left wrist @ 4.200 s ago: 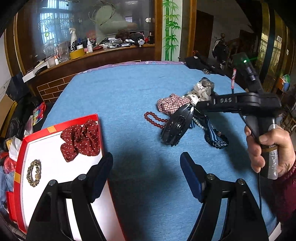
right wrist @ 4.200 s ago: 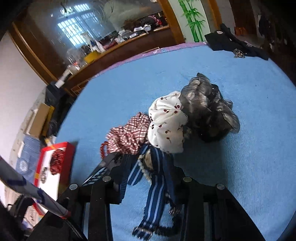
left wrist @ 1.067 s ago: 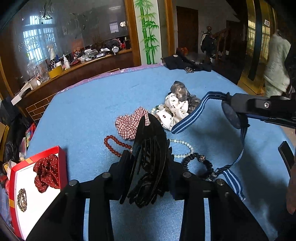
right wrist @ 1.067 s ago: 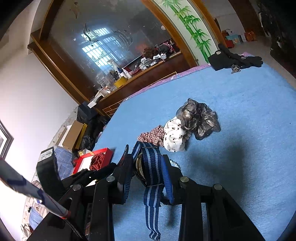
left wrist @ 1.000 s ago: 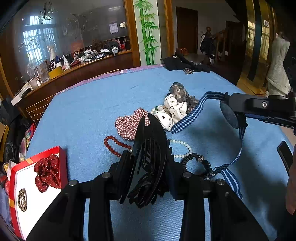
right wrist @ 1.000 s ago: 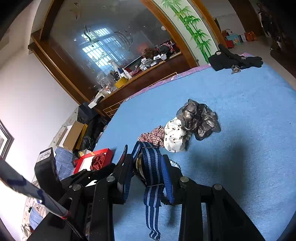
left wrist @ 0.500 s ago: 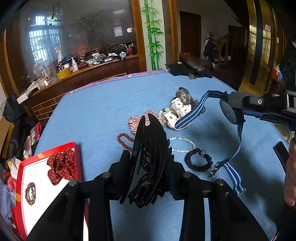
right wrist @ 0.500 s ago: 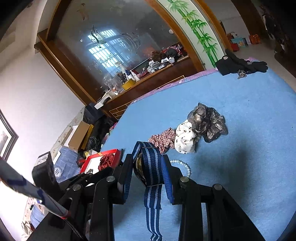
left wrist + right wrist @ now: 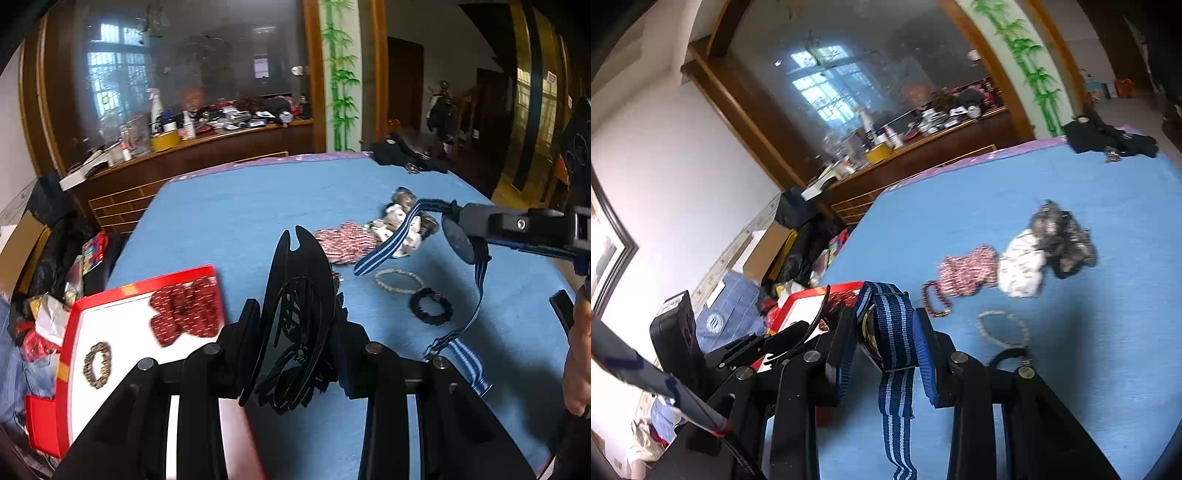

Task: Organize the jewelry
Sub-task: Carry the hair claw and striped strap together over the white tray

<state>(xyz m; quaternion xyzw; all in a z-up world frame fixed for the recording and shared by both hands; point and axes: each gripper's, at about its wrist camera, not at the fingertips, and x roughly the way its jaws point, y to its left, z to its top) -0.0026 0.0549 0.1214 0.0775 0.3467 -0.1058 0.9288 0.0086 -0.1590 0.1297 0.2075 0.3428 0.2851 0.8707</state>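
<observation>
The black hair claw clip (image 9: pixel 299 314) sits upright, pinched between the pads of the left gripper (image 9: pixel 295 354), above the blue table cover (image 9: pixel 229 214) beside the red-rimmed tray (image 9: pixel 70 332). A second ago the tray lay far off at the lower left of the left wrist view; it now reaches almost under the gripper. In the tray lie the dark red dotted scrunchie (image 9: pixel 184 314) and the gold bracelet (image 9: pixel 96 363), as before.

The right gripper (image 9: pixel 888 332) is clamped on the watch with the blue striped strap (image 9: pixel 892 325), both strap ends hanging free, unchanged over the last second. Four seconds ago the watch lay on the cover.

On the cover remain the plaid scrunchie (image 9: pixel 967 271), white scrunchie (image 9: pixel 1021 271), grey scrunchie (image 9: pixel 1062 240), red bead bracelet (image 9: pixel 932 295), pearl bracelet (image 9: pixel 399 281) and black hair tie (image 9: pixel 430 311).
</observation>
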